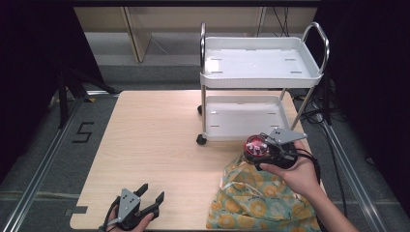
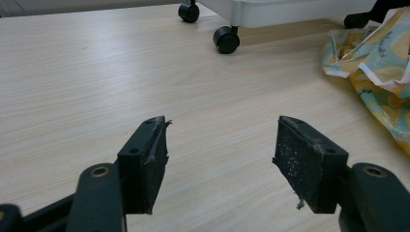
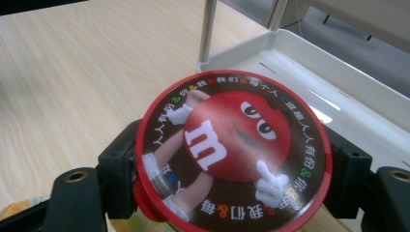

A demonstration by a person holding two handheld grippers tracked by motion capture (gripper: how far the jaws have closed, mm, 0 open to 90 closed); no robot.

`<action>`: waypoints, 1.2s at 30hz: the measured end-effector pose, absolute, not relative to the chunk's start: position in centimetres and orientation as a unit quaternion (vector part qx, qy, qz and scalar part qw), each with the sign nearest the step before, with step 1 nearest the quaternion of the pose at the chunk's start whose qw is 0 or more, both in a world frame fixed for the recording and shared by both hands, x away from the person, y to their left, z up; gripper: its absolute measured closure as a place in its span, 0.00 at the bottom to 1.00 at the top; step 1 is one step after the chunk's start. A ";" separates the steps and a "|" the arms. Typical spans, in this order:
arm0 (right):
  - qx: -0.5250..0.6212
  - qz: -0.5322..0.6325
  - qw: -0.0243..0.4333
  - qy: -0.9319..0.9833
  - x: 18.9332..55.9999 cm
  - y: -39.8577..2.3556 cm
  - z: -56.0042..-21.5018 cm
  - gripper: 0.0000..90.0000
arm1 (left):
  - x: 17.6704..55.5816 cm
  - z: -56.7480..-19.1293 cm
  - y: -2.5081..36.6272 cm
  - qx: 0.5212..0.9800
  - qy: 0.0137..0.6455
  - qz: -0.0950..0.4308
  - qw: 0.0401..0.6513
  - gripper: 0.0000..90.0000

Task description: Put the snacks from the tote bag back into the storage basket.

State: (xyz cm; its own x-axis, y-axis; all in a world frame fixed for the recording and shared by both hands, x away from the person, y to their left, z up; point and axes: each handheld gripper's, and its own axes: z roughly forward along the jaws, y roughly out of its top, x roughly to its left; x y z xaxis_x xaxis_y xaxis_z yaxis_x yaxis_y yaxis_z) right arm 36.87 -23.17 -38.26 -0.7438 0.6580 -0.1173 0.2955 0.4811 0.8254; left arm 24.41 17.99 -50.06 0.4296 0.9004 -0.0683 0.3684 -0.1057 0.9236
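M&M tin (image 3: 234, 150) in R hand-held gripper (image 1: 265, 149)

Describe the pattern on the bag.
Teal bag with yellow-orange round prints; clearest in the high view.

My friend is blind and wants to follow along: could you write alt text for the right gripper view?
A round red-rimmed candy container, its lid showing a red cartoon candy figure ringed with small writing, is clamped between the right gripper's two black jaws. Behind it lie a pale wooden table and the lower tray of a white cart.
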 end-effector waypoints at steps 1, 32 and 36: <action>0.285 0.419 0.213 0.835 36.9 -23.2 -38.2 0.30 | 24.4 -50.1 18.0 0.691 0.459 0.273 0.487 0.40; 0.284 0.413 0.212 0.839 38.4 -22.6 -38.1 0.30 | 24.5 -50.0 18.1 0.694 0.456 0.274 0.485 0.40; 0.280 0.417 0.213 0.838 38.6 -22.4 -38.2 0.30 | 24.5 -50.0 18.1 0.693 0.456 0.274 0.486 0.40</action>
